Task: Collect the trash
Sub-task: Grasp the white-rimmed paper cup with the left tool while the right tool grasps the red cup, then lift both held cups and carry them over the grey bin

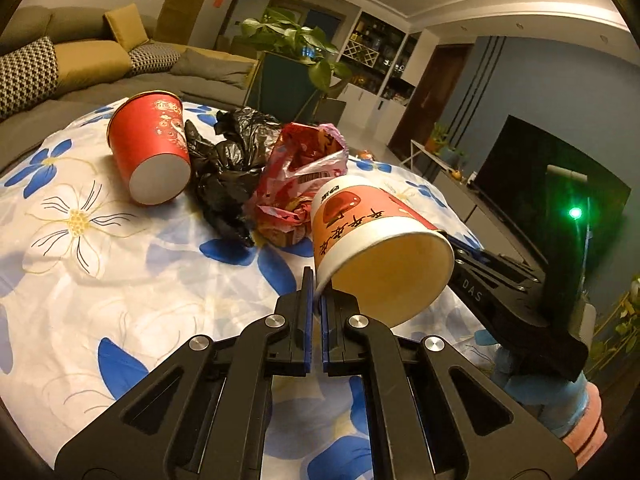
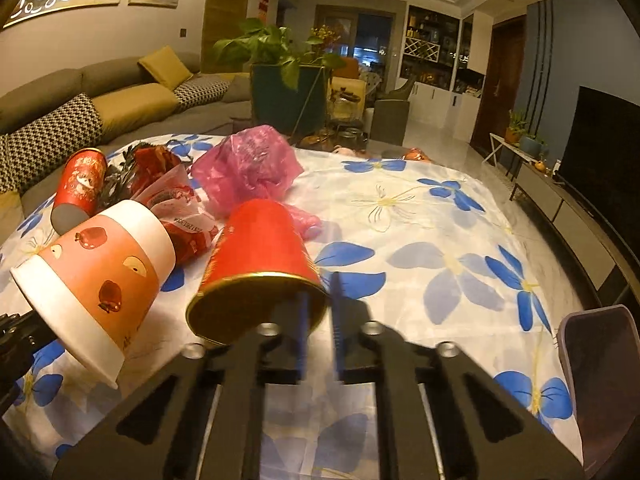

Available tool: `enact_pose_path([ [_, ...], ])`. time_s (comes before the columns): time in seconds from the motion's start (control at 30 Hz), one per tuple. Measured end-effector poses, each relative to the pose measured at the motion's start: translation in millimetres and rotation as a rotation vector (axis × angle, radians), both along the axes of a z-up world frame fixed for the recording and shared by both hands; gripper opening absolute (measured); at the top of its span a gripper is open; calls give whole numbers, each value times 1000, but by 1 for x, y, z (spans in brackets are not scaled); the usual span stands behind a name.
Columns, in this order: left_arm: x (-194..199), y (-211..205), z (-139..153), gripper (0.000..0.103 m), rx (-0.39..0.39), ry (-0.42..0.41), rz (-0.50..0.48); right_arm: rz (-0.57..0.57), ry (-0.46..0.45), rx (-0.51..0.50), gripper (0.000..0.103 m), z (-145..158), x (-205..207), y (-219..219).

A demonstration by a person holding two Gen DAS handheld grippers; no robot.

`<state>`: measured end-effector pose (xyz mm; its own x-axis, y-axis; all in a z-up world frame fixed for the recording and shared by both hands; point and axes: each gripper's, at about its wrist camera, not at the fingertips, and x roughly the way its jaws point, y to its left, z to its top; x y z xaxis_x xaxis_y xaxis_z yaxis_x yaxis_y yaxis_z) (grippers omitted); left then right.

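My left gripper (image 1: 317,280) is shut on the rim of an orange-and-white paper cup (image 1: 380,248) printed with apples, held tilted above the floral tablecloth (image 1: 100,240). The right wrist view shows that cup (image 2: 100,280) at lower left. My right gripper (image 2: 320,292) is shut on the gold rim of a red paper cup (image 2: 256,264), one finger inside and one outside. Another red cup (image 1: 150,148) lies on its side on the cloth beside a crumpled black bag (image 1: 228,168) and a red snack wrapper (image 1: 304,168). A pink plastic bag (image 2: 248,168) lies further back.
A phone (image 2: 600,380) lies at the table's right edge. A grey sofa (image 1: 100,60) with cushions stands behind the table, and a potted plant (image 2: 280,60) beyond it. A dark TV (image 1: 552,184) and low cabinet line the right wall. The right half of the cloth (image 2: 440,220) is bare.
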<state>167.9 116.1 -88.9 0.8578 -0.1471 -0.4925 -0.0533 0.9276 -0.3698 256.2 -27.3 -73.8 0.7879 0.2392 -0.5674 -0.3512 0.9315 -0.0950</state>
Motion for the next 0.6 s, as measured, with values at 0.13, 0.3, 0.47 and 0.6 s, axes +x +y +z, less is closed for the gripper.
enact_pose_path([
  [0.13,-6,-4,1,2,6,-8,-5,18,-27,29,4,5,-8,-5],
  [0.3,-19,-8,10,2,31,-41,-16,-1,-64,72,4,12,-30,-21],
  [0.47,-30,-20,20,2,52,-69,-32,-42,-95,139,4,24,-55,-49],
  [0.6,-36,-30,29,2,65,-82,-36,-73,-132,180,4,36,-76,-71],
])
